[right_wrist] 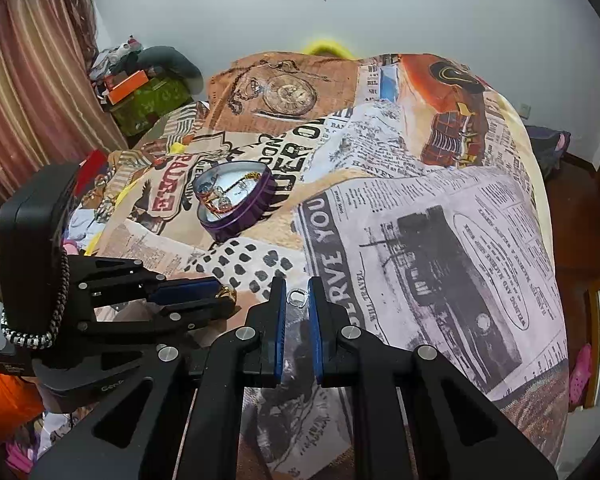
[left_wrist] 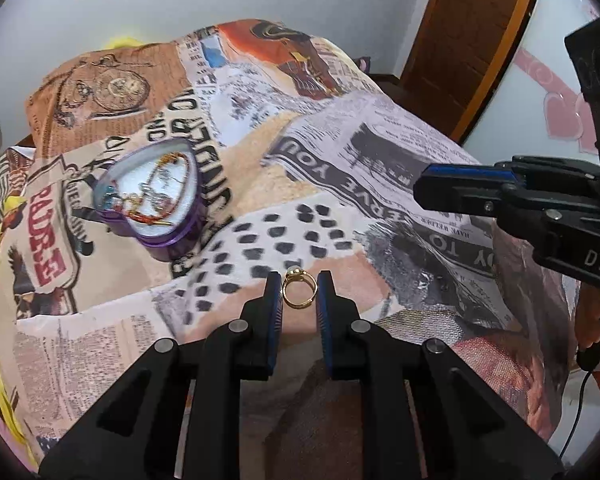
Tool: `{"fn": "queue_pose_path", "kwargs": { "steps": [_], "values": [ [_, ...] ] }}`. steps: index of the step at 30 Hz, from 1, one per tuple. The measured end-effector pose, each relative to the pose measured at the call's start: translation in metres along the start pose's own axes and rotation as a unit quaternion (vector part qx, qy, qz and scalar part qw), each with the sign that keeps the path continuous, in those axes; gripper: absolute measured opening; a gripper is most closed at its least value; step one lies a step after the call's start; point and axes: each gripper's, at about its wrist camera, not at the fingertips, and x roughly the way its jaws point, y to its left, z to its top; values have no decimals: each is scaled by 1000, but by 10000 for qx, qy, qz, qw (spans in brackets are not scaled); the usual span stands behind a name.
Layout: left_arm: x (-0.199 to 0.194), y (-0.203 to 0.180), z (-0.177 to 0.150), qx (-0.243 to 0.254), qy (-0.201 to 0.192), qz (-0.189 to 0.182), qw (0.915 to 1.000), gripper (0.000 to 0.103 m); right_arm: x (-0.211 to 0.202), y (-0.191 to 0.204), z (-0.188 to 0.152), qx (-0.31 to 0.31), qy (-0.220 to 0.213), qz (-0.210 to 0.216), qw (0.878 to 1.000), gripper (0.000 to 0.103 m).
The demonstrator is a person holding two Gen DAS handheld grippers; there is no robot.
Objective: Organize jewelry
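Pinching a gold ring (left_wrist: pixel 299 289) between their blue pads, the left tongs (left_wrist: pixel 299 290) are hovering just over the bed (left_wrist: pixel 400 152), the ring standing upright with its pale stone at the top. In the right wrist view the same ring (right_wrist: pixel 226 293) is peeking out at the tip of the left tongs (right_wrist: pixel 224 298), which are lying sideways to the left of the right tongs.

The right tongs (right_wrist: pixel 297 298) are closing narrowly around a small silver ring (right_wrist: pixel 297 297); it is sitting between the fingertips, though whether the pads are actually touching it cannot be told. In the left wrist view the right tongs (left_wrist: pixel 420 188) are reaching in from the right, seen edge-on.

A purple heart-shaped box (left_wrist: pixel 156 204) is lying open ahead and to the left of both tongs, well apart from them, with chains and small pieces tangled inside on a white lining. In the right wrist view the box (right_wrist: pixel 236 196) is resting on the printed bedspread beyond the tips.
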Motion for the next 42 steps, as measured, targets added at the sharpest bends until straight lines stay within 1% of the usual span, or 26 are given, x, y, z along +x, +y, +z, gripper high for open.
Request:
{"fn": "queue_pose_path", "kwargs": {
  "steps": [6,14,21,27,33,42],
  "values": [
    [-21,30,7,-261,-300,158,9991,16,4,10,9,-88,-26,47,9999,10],
    [-46,74,17,-538,-665,432,9954,16,14,28,29,-256,-108,137,9995,10],
    [-53,103,31,-670,-866,566,9924,16,35,47,52,-470,-142,245,9985,10],
    [-41,121,42,-758,-830,487,9925,16,59,55,70,-569,-76,275,9980,10],
    [-10,133,52,-854,-638,319,9938,16,85,55,87,-542,80,340,9979,10],
    [27,144,60,-910,-375,129,9951,16,120,48,94,-397,453,451,9972,10]
  ]
}}
